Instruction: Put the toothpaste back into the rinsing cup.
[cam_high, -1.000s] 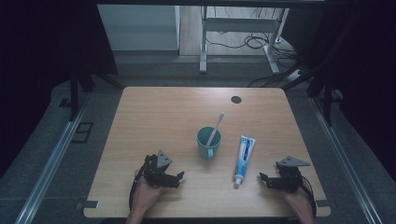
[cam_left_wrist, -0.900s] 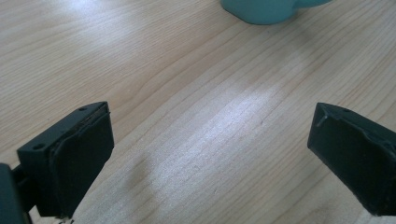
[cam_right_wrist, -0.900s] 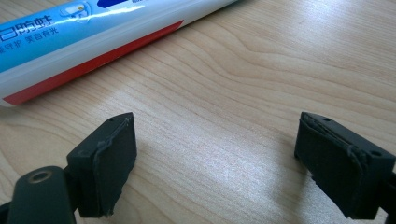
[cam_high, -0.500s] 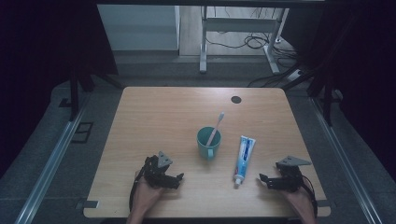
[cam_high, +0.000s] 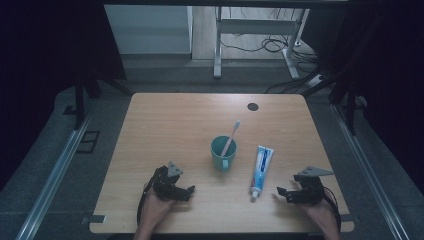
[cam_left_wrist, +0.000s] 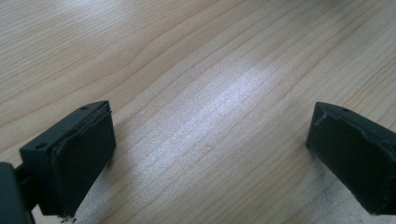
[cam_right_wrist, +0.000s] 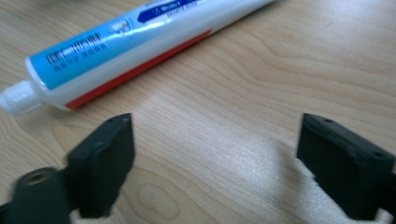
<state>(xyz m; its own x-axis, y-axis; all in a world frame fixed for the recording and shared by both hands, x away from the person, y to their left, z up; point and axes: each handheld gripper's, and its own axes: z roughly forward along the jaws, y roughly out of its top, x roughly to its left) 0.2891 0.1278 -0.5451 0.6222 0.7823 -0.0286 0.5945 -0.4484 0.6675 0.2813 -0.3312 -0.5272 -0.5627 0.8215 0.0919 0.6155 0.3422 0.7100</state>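
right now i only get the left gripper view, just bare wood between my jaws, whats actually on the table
Observer: A teal cup stands mid-table with a toothbrush leaning in it.
Operator: anything else near it
Observer: A toothpaste tube lies flat beside the cup, apart from it, cap end toward the person.
Operator: where is the other gripper
Observer: The right gripper rests close to the tube's cap, jaws open with nothing between them.
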